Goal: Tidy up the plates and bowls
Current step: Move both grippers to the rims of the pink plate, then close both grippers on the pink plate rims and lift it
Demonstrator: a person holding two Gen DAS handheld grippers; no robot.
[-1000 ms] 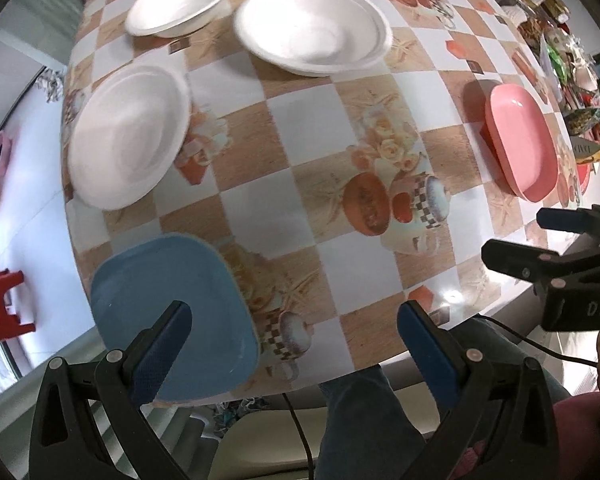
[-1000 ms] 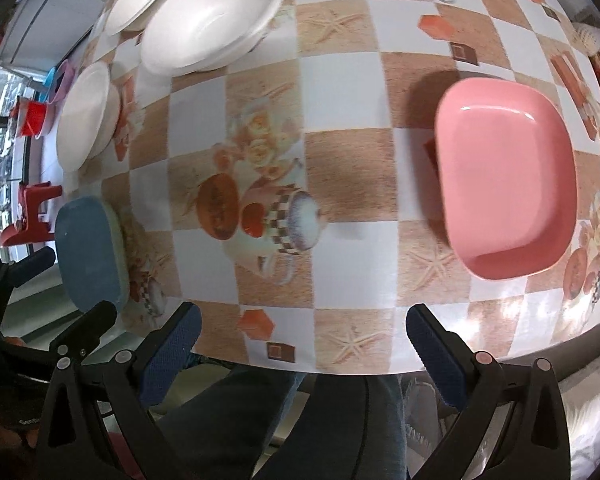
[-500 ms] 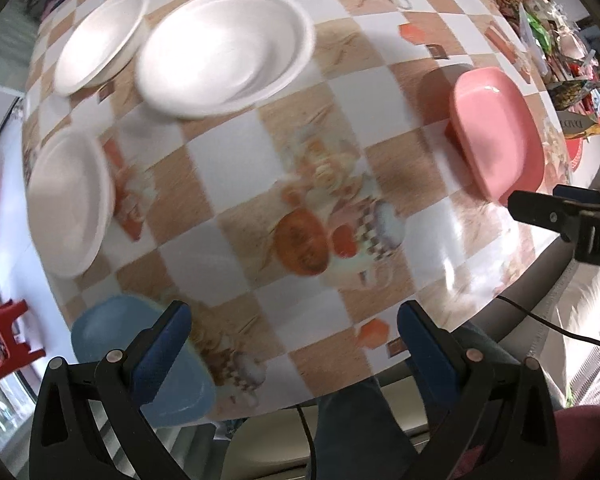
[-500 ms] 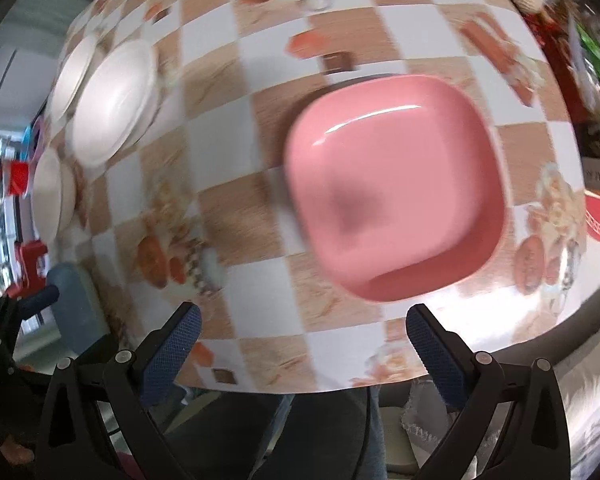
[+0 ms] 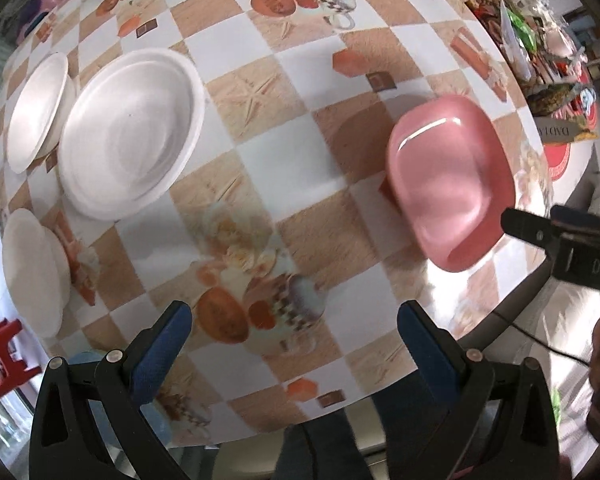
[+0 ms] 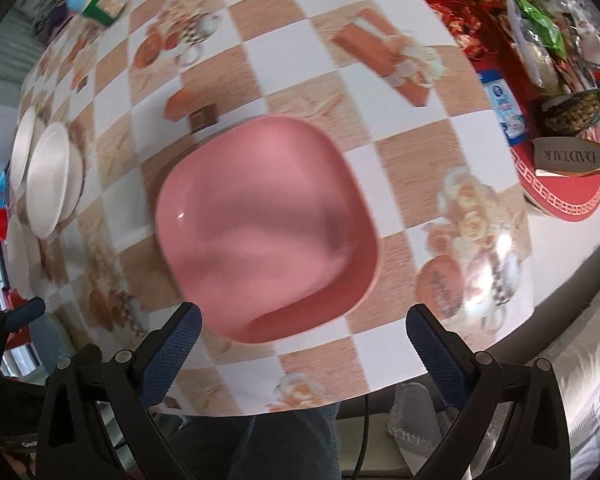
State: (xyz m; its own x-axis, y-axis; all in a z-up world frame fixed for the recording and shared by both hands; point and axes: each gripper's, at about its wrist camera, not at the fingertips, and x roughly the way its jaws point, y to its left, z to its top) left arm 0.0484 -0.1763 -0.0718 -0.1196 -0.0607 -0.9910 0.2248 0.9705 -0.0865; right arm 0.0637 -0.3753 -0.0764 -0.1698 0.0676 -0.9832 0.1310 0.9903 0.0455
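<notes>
Tongs (image 6: pixel 304 334) nearer pink plate (image 6: pixel 266 226) now

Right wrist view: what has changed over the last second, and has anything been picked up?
The right hand-held gripper has swung over to the pink plate, which now sits centred just ahead of its open fingers; the left hand-held gripper turned that way too. Nothing is gripped; both remain open. The white bowls and the plate have stayed put on the table.

We see a glossy pink plastic plate (image 6: pixel 266 236), matt white paper-like bowls (image 5: pixel 130 148), and shiny oilcloth covering the surface (image 5: pixel 300 152).
</notes>
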